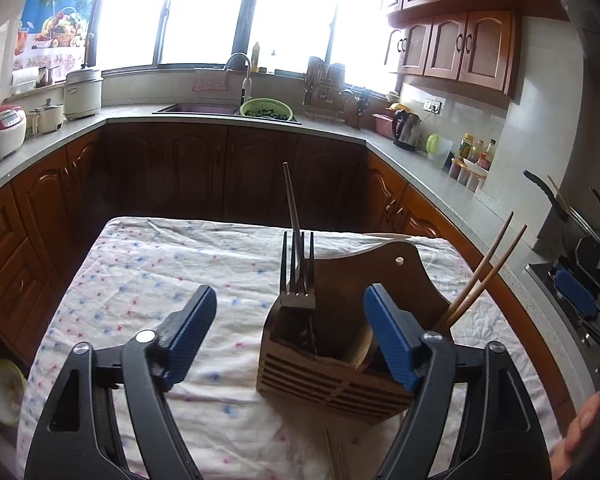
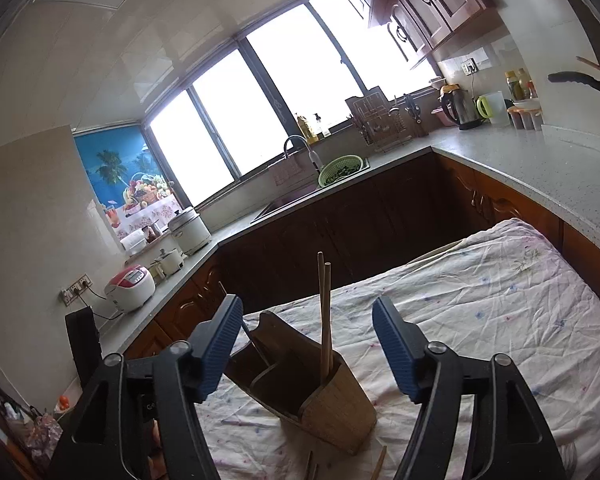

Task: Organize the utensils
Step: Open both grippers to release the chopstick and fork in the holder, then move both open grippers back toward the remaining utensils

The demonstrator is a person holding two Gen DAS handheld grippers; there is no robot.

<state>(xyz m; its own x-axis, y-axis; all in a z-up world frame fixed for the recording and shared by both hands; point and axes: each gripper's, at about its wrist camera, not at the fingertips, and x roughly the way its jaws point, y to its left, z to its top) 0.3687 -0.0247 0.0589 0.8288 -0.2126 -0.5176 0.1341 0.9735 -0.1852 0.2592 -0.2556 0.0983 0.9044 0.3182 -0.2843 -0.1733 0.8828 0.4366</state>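
A wooden utensil holder (image 1: 332,364) stands on the cloth-covered table (image 1: 148,280). Its left compartment holds forks (image 1: 298,276), tines up, and a long thin metal handle (image 1: 291,204). Two wooden chopsticks (image 1: 484,272) lean out of its right compartment. My left gripper (image 1: 290,344) is open and empty, just in front of and above the holder. In the right wrist view the holder (image 2: 320,392) sits between the open fingers of my right gripper (image 2: 306,352), with the chopsticks (image 2: 325,320) standing upright in it. More utensil ends (image 2: 380,464) lie on the cloth near the lower edge.
Kitchen counters (image 1: 228,120) run around the table, with a sink, a green colander (image 1: 266,109), rice cookers (image 1: 0,132), a kettle (image 1: 407,130) and condiment bottles. A stove with pans (image 1: 572,248) is at the right. Dark cabinets stand beyond the table's far edge.
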